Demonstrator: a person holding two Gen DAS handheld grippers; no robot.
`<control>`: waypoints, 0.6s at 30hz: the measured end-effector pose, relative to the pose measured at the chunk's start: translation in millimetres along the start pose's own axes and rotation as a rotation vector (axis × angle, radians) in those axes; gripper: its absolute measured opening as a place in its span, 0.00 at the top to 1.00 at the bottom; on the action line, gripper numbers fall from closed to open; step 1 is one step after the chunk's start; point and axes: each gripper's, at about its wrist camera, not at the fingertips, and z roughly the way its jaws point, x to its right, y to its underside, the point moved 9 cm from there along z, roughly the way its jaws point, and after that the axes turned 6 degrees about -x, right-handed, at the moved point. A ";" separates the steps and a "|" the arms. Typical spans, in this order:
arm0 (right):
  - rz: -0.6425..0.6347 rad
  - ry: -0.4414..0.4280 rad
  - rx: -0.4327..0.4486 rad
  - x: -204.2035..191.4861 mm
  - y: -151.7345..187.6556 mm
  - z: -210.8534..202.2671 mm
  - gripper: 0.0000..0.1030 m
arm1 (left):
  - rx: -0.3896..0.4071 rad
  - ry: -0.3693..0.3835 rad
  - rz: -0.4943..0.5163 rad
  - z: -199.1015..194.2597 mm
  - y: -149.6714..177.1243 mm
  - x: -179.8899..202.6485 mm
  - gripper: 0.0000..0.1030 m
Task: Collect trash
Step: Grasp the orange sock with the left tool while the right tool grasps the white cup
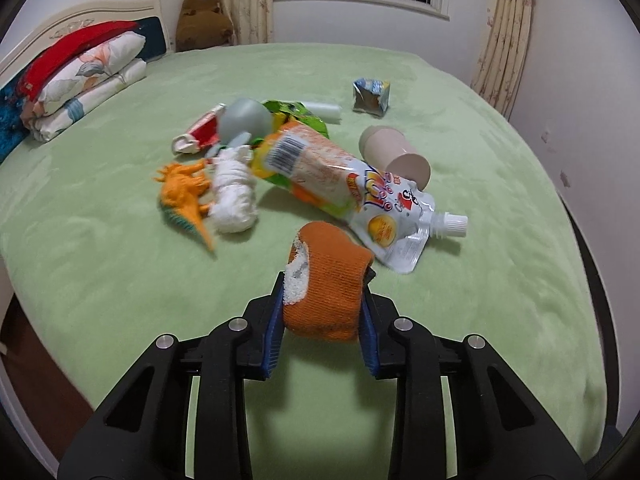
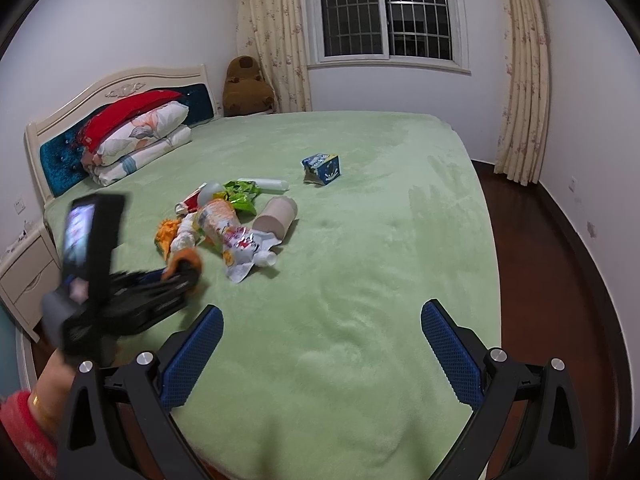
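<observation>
My left gripper [image 1: 326,280] is shut on an orange foam net sleeve [image 1: 324,300] with white foam showing at its torn side, just above the green bed [image 1: 100,280]. The right wrist view shows that left gripper [image 2: 180,276] with the orange sleeve [image 2: 184,258] at the near end of the trash pile. Beyond it lie a spouted drink pouch [image 1: 360,184], a tipped paper cup [image 1: 394,156], a green wrapper [image 1: 300,116], a red-and-white wrapper [image 1: 200,134] and a crushed blue carton [image 1: 371,96]. My right gripper [image 2: 323,310] hangs open over bare bedding, holding nothing.
An orange toy dinosaur [image 1: 184,196], a white rolled cloth [image 1: 234,196] and a grey round object [image 1: 245,120] sit in the pile. Folded bedding [image 1: 80,88] lies by the headboard, a brown plush [image 1: 204,20] in the corner. A nightstand [image 2: 24,272] stands left; a person's hand [image 2: 52,376] holds the left gripper.
</observation>
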 end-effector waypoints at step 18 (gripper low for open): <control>0.089 -0.020 -0.361 -57.1 -92.6 222.7 0.30 | 0.095 -0.042 -0.068 -77.8 31.5 -56.6 0.70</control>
